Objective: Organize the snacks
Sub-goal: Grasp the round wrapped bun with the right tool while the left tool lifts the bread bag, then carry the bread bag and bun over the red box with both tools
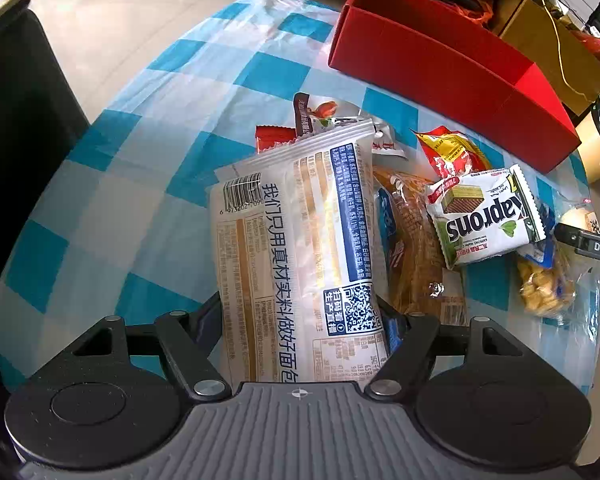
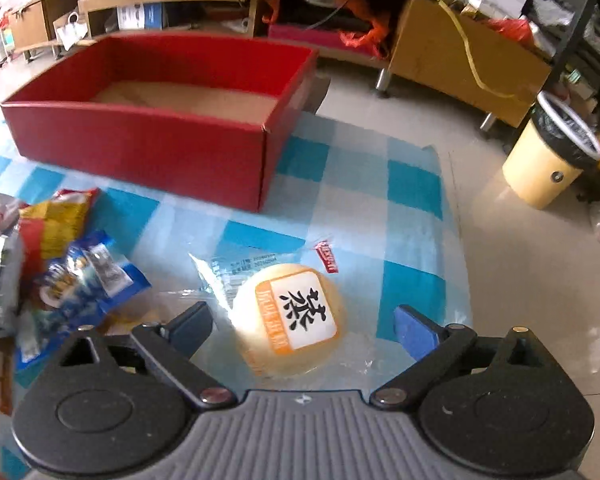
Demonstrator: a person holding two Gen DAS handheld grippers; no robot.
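My left gripper (image 1: 300, 316) is shut on a large white bread packet (image 1: 296, 240) with blue and gold print, held above the checked tablecloth (image 1: 120, 208). Behind it lies a pile of snacks: a Kaprons wafer pack (image 1: 482, 216), a brown bread bag (image 1: 414, 240) and a yellow-red packet (image 1: 450, 152). My right gripper (image 2: 304, 322) is open, its fingers on either side of a round bun in clear wrap (image 2: 290, 316) on the cloth. The empty red box (image 2: 160, 120) stands behind; it also shows in the left wrist view (image 1: 452, 76).
A blue snack packet (image 2: 84, 280) and a yellow-red packet (image 2: 56, 224) lie left of the bun. The table edge runs right of the bun, with floor and a yellow waste bin (image 2: 548, 160) beyond. Wooden shelving (image 2: 440, 48) stands behind the box.
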